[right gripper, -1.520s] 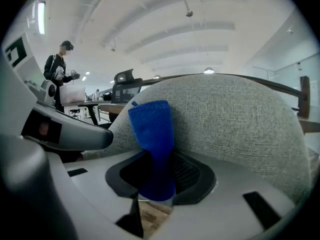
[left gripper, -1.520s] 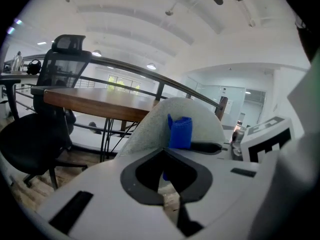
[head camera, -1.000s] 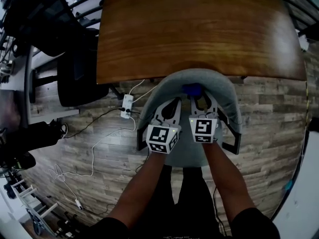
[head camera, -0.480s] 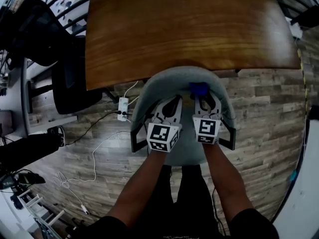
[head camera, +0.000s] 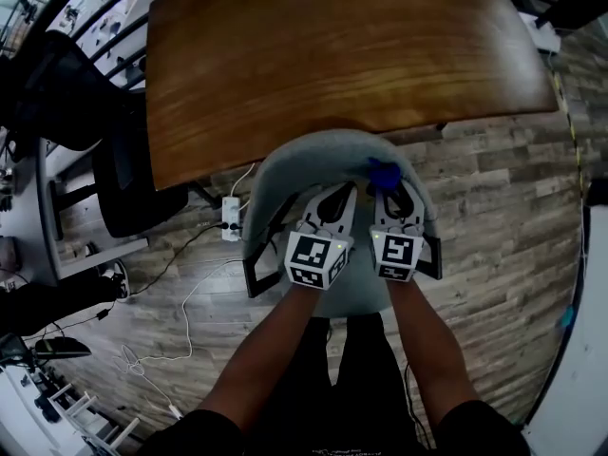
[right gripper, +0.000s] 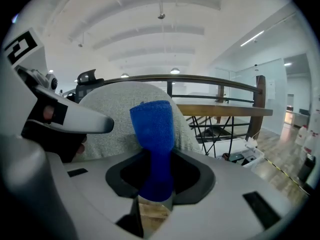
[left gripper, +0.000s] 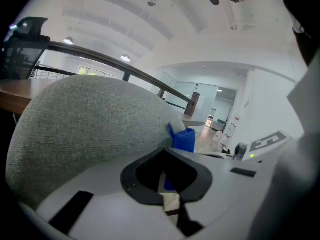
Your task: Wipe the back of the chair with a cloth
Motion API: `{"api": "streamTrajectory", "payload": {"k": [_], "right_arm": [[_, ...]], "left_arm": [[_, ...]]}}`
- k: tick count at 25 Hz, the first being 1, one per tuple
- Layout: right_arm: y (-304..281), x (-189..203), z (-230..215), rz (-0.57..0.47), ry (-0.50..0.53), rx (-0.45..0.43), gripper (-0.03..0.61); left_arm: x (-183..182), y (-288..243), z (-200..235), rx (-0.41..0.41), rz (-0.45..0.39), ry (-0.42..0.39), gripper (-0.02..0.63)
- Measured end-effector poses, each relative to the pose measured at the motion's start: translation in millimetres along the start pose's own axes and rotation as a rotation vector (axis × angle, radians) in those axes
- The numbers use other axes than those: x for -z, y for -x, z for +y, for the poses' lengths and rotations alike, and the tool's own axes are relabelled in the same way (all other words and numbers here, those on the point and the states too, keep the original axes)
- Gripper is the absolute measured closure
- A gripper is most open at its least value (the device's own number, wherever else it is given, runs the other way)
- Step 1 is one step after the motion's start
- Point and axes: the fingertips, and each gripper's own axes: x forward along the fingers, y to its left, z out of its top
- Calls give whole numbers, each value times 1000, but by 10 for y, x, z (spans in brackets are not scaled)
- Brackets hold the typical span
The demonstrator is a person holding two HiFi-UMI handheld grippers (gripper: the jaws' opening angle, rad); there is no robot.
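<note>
Beyond both tongs stands a wooden table; the grey chair back curves directly ahead of them. The right tongs pinch the blue cloth at the chair's top edge. The left tongs, pressed together, sit just beside.

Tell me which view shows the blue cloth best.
The right gripper view: the blue cloth stands large at centre, clamped in the right gripper's jaws before the chair back. The left gripper view catches only a small blue end beside the chair back; the head view shows a tiny blue patch.
</note>
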Motion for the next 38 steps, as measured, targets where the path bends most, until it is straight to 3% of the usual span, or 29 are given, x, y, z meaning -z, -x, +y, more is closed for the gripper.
{"api": "streamTrajectory", "payload": {"k": [4,7,12,19,24,32,38], "right_arm": [[80,23,-71,3,31,30,454],[126,-20,-1,-21,84,11,454],[91,-48,418,-58,87,-118,454],[-17,0,1176,-41,118,-290,454],[-130,128,1592,-38,199,-419,454],[-181,352,2165,-28,236,-562,454],[-147,490,2495,-20,255,-641,454]], "left_arm": [[29,-58,-91,31,4,7,616],[89,-25,-35,10,3,16,617],[151,221,234,-108,-18,-33,617],[290,696,745,-256,-32,43,617],[484,1038,1033,-365,-31,75,617],[724,1383,1312,-454,-57,105,616],[989,1625,1387,-517,-66,172,617]]}}
